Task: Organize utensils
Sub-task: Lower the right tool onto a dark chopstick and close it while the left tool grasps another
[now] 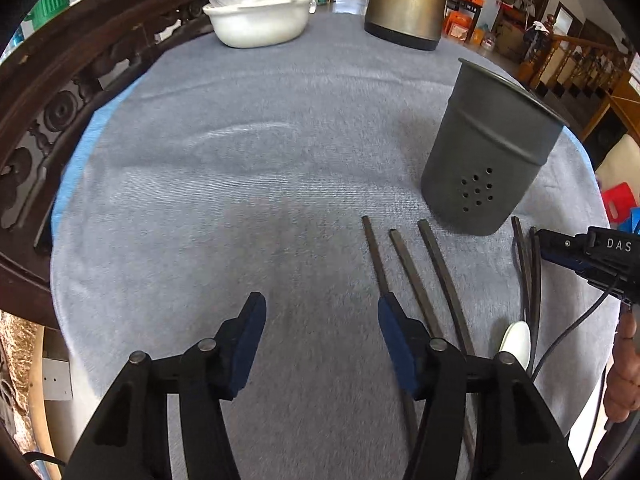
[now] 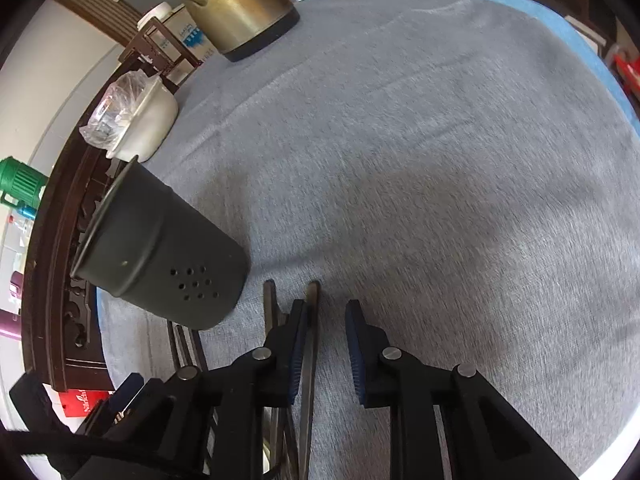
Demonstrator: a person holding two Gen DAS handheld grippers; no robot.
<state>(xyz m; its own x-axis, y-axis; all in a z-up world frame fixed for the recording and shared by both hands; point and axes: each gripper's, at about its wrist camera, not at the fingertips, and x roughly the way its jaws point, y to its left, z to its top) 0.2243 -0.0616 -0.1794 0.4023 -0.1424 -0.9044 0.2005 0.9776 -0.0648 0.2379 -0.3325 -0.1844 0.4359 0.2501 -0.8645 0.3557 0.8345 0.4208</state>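
Three dark chopsticks (image 1: 412, 272) lie side by side on the grey cloth, in front of a grey perforated utensil holder (image 1: 488, 152) that stands upright. My left gripper (image 1: 320, 312) is open low over the cloth with nothing between its fingers; its right finger (image 1: 394, 328) overlaps the leftmost chopstick (image 1: 374, 256). More chopsticks (image 1: 524, 260) and a white spoon (image 1: 516, 340) lie further right, under my right gripper (image 1: 560, 244). In the right wrist view, the right gripper (image 2: 328, 320) stands narrowly open around one chopstick (image 2: 312, 344), which lies against the left pad and apart from the right pad. The holder (image 2: 160, 256) is to its left.
A brass-coloured kettle (image 1: 404, 0) and a white bowl (image 1: 260, 20) covered with plastic stand at the far end of the table. A dark carved wooden rail (image 1: 60, 112) runs along the left. A hand (image 1: 624, 360) and a cable show at the right edge.
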